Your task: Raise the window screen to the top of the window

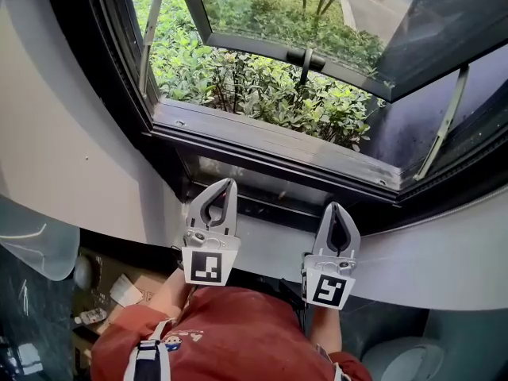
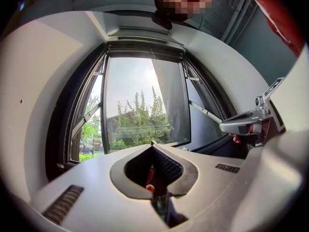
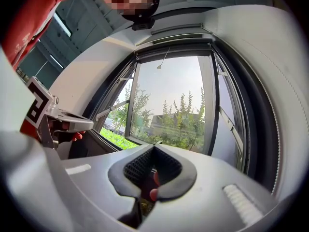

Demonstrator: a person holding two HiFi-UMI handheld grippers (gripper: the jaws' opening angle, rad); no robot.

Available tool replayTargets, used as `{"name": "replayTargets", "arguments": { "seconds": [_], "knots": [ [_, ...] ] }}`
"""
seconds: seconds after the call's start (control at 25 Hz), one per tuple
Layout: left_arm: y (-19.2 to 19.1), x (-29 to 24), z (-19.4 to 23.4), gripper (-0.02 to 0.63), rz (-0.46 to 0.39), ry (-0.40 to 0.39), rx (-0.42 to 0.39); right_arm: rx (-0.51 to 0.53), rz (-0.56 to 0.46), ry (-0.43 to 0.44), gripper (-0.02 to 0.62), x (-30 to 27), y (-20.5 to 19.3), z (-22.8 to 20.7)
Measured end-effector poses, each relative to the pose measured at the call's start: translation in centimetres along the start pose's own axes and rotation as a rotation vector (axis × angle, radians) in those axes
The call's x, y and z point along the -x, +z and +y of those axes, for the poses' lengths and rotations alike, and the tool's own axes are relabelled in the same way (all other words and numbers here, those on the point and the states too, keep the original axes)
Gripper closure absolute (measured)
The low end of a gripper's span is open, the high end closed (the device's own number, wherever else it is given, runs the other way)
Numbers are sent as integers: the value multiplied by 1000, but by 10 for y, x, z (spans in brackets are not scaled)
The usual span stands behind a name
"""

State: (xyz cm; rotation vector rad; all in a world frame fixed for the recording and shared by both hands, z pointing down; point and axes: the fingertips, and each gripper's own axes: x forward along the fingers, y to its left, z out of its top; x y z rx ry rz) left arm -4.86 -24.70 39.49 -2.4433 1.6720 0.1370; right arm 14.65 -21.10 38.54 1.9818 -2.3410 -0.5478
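Slippage is looming: left gripper (image 1: 230,182) and right gripper (image 1: 335,206) are sitting pressed together, empty, by the window frame (image 1: 278,143); closed tips nudging any screen rail are gripping nothing.

Left gripper (image 1: 229,182) beside right gripper (image 1: 336,205), both before the window (image 1: 278,144).

Green shrubs (image 1: 262,94) fill the ground outside, w/ a paved path (image 1: 367,8) beyond at top right. Curved white wall (image 1: 55,141) on the left. Below it, a cardboard box (image 1: 143,282) & small clutter (too blurred to ID).
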Motion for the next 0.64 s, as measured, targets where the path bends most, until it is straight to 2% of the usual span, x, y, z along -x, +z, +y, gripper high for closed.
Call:
{"name": "replayTargets", "arguments": {
  "seconds": [0.28, 0.44, 0.64],
  "knots": [
    [-2, 0, -1, 600, 6, -2, 5, 6, 2, -11, 586, 1, -1, -2],
    [-1, -1, 2, 600, -3, -3, -7, 9, 36, -15, 586, 0, -5, -1],
    [-4, 0, 0, 600, -10, -5, -13, 22, 2, -10, 586, -2, -1, 0]
  ]
}}
